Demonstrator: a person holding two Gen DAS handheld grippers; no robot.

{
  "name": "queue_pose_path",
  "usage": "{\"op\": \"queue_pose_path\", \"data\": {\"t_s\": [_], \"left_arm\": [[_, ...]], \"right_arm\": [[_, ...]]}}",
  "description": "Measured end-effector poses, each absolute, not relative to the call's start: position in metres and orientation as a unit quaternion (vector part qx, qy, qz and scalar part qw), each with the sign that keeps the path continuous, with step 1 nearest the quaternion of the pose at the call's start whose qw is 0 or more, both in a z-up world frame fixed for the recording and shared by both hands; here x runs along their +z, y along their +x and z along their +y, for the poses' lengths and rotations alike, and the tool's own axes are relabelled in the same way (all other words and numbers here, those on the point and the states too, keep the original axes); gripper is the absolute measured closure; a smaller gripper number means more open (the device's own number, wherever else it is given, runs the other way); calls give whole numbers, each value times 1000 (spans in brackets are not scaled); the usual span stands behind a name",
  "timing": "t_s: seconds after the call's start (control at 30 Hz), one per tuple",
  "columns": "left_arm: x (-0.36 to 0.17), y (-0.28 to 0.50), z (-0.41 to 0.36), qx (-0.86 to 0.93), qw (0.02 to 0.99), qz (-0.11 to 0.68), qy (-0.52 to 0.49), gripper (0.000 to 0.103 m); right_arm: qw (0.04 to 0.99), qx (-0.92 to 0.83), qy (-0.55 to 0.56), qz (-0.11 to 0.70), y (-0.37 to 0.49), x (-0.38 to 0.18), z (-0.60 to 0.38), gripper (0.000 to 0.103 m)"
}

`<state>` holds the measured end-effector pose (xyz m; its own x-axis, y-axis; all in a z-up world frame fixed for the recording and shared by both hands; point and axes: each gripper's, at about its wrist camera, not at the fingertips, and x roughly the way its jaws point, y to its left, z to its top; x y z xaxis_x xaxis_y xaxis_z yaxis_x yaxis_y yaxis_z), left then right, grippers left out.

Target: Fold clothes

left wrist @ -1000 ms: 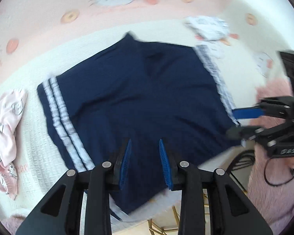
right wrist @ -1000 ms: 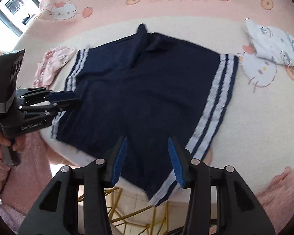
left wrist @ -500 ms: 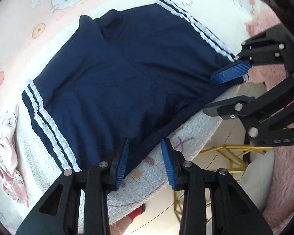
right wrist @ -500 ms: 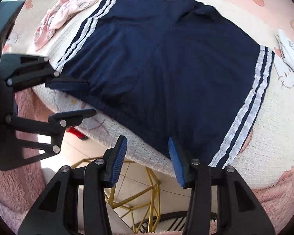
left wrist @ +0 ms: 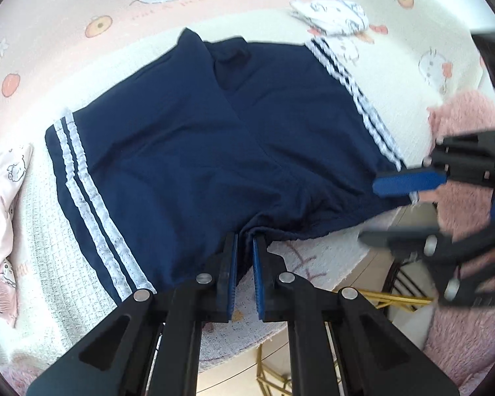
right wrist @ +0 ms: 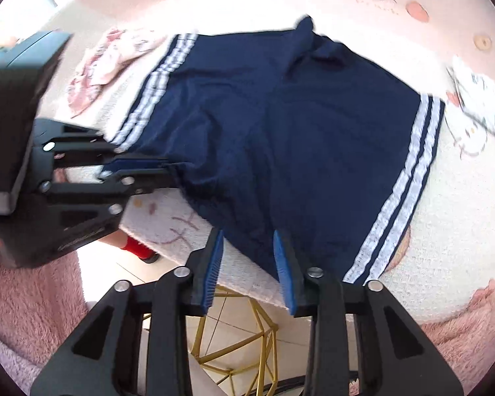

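Observation:
Navy shorts (left wrist: pixel 198 151) with white side stripes lie spread flat on the Hello Kitty table cover (left wrist: pixel 33 241). My left gripper (left wrist: pixel 245 244) is shut on their near edge, and the cloth bunches at its tips. The right wrist view shows that left gripper (right wrist: pixel 148 170) at the left, pinching the same edge of the shorts (right wrist: pixel 297 132). My right gripper (right wrist: pixel 247 244) is open at the table's near edge, and the shorts' hem lies between its blue pads. In the left wrist view the right gripper (left wrist: pixel 392 211) straddles the striped corner, one finger above and one below.
A pink printed garment (left wrist: pixel 0 198) lies left of the shorts and a folded white printed one (left wrist: pixel 333 16) at the far right. The table ends just under both grippers, over a gold wire frame (right wrist: pixel 241 340). Pink fluffy fabric (left wrist: pixel 465 122) is alongside.
My left gripper has closed on the shorts' near edge, which now puckers. The right gripper has moved in until its open pads stand around the hem.

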<state>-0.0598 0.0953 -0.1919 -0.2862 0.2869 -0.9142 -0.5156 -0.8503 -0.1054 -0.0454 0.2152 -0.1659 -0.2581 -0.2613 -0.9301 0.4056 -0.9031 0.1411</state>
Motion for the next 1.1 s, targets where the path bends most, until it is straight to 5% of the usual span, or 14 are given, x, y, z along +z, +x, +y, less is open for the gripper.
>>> {"op": "queue_pose_path", "data": {"t_s": [0.13, 0.23, 0.4, 0.6, 0.77, 1.1], "left_arm": [[-181, -58, 81, 803, 260, 59, -533, 94], [-179, -58, 81, 809, 251, 64, -527, 94], [-179, -64, 94, 828, 238, 95, -499, 94], [-169, -65, 106, 855, 218, 120, -455, 94], [-210, -73, 104, 798, 221, 126, -546, 93], [-163, -75, 47, 796, 286, -96, -524, 86]], "right_arm": [[192, -786, 580, 96, -57, -176, 205, 62], [168, -799, 572, 80, -69, -178, 208, 91], [134, -826, 543, 68, -83, -172, 212, 94], [119, -874, 460, 97, -74, -143, 206, 94], [128, -809, 566, 98, -92, -192, 201, 94], [150, -806, 572, 11, -97, -183, 210, 71]]}}
